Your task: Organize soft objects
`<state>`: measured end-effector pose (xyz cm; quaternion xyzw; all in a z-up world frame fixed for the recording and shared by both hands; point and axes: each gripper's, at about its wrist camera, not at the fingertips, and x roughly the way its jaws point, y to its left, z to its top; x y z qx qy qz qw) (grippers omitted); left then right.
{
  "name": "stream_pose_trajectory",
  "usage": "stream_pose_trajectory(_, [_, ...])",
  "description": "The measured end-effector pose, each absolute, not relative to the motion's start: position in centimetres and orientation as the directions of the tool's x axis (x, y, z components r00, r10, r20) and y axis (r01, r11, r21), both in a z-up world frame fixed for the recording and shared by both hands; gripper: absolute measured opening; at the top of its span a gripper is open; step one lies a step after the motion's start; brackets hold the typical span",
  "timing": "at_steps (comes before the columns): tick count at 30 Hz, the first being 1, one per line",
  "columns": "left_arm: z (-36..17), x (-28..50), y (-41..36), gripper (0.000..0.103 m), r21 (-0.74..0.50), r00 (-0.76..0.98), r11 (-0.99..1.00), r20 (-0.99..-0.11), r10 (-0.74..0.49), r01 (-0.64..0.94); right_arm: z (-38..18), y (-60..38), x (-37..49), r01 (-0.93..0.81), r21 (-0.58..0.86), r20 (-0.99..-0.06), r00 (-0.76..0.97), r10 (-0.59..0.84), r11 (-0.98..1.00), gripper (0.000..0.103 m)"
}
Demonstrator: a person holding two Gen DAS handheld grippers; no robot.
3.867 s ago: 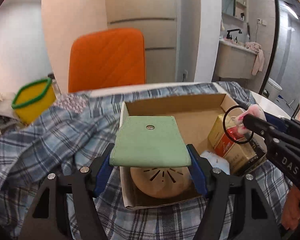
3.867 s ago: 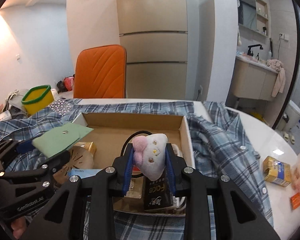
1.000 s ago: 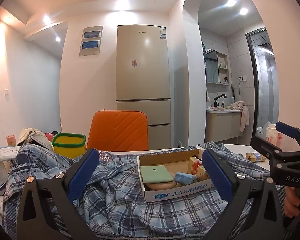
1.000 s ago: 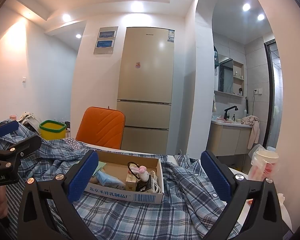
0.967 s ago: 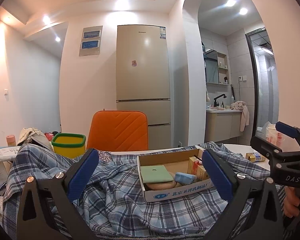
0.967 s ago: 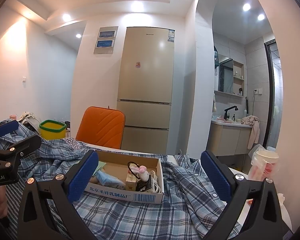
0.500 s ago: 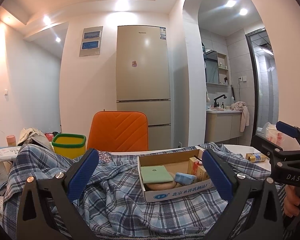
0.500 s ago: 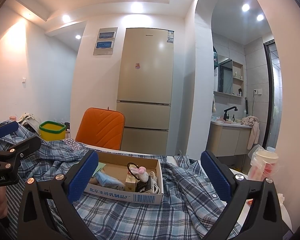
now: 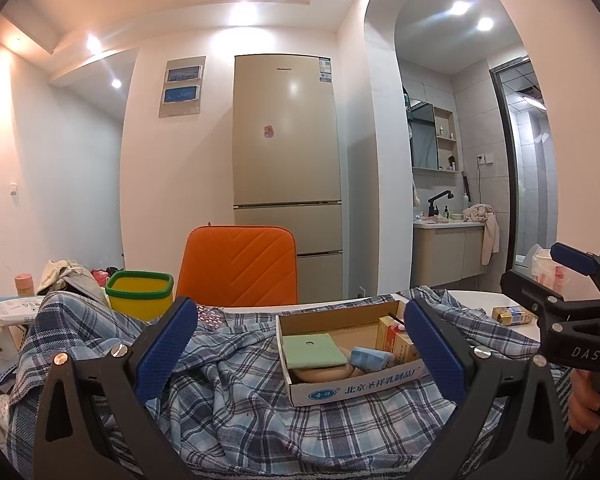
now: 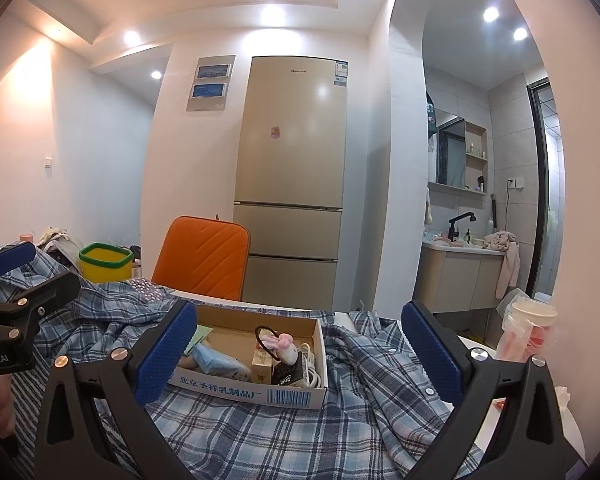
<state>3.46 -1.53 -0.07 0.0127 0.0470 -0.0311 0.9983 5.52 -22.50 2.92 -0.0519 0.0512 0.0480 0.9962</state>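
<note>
the left gripper (image 9: pixel 300 354) is spread wide and holds nothing; the right gripper (image 10: pixel 298 354) is likewise wide open and empty. both hang back from the shallow brown cardboard box (image 9: pixel 356 386), which sits on the rumpled blue plaid shirt (image 9: pixel 236 408). inside lie the flat green snap pouch (image 9: pixel 313 350), a pale blue packet (image 9: pixel 370 358) and the small pink-and-white plush toy (image 10: pixel 284 346) on its black loop. the soft items look gathered in the box, so standing off with jaws apart probably marks the step as finished.
</note>
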Motion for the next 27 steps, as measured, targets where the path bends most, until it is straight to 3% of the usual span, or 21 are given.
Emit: stream_pose_trajectory(27, [0.21,3.05,-1.77,0.103,0.051,0.994,0.996,-0.083,-0.068,0.073,2.88,-22.57,5.52,-0.1,-0.1,-0.105,0.99,0.09,0.99,0.103])
